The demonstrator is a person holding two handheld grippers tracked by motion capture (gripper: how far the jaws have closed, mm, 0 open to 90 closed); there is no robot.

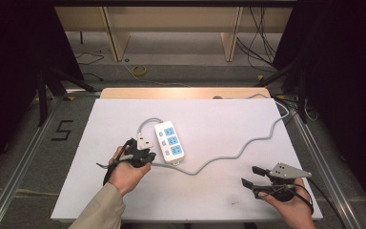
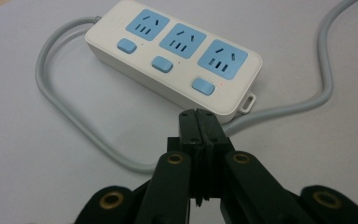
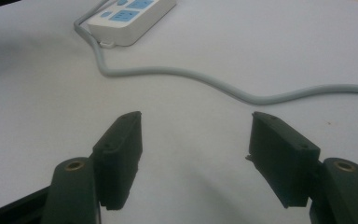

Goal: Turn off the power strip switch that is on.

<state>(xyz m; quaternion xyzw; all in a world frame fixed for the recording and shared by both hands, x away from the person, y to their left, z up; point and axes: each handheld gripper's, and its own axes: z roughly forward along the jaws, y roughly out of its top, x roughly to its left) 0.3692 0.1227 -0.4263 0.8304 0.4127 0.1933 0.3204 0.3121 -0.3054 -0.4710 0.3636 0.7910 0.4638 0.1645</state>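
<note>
White three-socket power strip (image 2: 175,56) awaits on the desk; closed, empty left gripper (image 2: 199,122) probably should press squarely; right gripper (image 3: 196,156) wide open, empty.

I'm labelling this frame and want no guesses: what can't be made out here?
- Where the grey cable ends: it runs off the table's far right edge in the high view.
- Power strip switch states: too small to read in any view.
- Whether the shut left tongs touch the strip: the left gripper view can't settle it.
- Right tongs: open, holding nothing.
</note>
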